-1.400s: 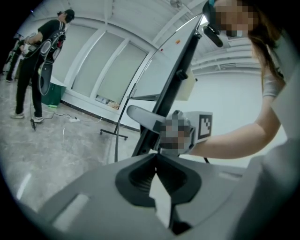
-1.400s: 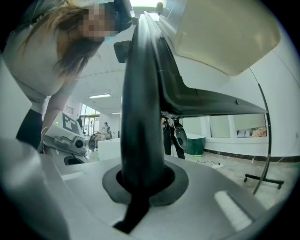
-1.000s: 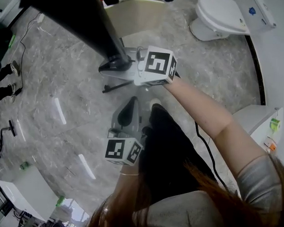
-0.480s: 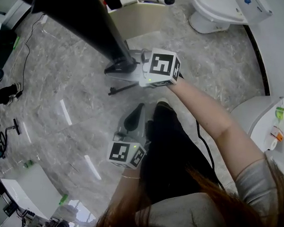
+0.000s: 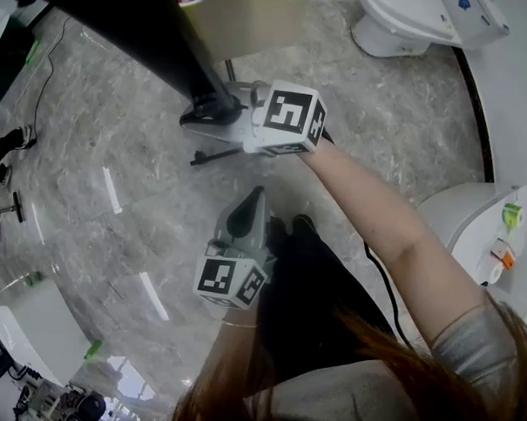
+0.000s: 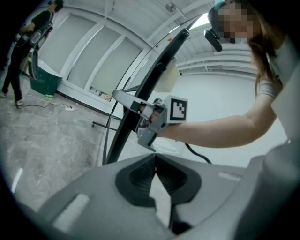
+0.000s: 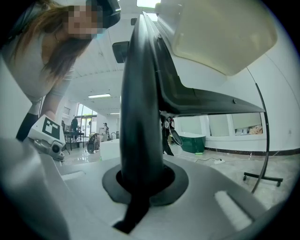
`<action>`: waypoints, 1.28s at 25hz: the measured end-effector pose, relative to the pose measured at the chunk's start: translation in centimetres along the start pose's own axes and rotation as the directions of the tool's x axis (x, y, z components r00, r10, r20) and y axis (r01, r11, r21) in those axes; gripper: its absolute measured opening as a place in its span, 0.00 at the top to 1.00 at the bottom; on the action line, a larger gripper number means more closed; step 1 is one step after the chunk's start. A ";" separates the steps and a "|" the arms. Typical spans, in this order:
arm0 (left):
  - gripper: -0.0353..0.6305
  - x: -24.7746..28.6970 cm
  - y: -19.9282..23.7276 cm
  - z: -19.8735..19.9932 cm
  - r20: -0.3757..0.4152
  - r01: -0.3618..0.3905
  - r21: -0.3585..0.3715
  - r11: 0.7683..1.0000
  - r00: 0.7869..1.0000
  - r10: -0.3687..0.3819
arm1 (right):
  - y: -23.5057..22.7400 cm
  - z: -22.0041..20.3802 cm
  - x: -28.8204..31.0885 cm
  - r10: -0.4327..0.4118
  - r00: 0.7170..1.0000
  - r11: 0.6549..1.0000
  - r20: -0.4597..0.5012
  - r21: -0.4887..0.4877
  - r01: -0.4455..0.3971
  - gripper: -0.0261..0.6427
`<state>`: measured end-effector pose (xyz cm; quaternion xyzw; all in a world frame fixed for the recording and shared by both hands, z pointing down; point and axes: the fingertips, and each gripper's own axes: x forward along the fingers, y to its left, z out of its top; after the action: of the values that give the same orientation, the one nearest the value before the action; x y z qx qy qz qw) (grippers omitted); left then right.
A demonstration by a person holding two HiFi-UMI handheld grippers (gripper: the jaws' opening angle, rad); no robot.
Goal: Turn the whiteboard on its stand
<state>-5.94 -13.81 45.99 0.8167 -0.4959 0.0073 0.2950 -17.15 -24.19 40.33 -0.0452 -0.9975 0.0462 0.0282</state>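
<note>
Your right gripper [image 5: 213,116] pinches the black edge of the whiteboard [image 5: 136,25], which stands far and to the left over the grey floor [image 5: 117,173]. Your left gripper [image 5: 249,205] hangs nearer you, apart from the board, its jaws pressed together at the tips with nothing between them.

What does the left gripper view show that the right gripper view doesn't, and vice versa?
Left only: its own jaws together and empty, and the right hand-held gripper clamped on the whiteboard edge. Right only: that edge between its jaws, the left hand-held gripper, a stand foot. Both: the whiteboard and the person.
</note>
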 end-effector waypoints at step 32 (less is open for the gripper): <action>0.94 -14.5 -10.2 -11.8 -0.054 0.094 -0.004 0.996 0.994 -0.094 | 17.5 -1.3 -2.9 -0.043 0.998 0.999 0.034 -0.011 0.044 0.95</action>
<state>-1.70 6.99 46.46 0.8384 -0.4489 0.0153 0.3088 -12.64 -7.02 39.77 -0.0228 -0.9988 0.0405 0.0123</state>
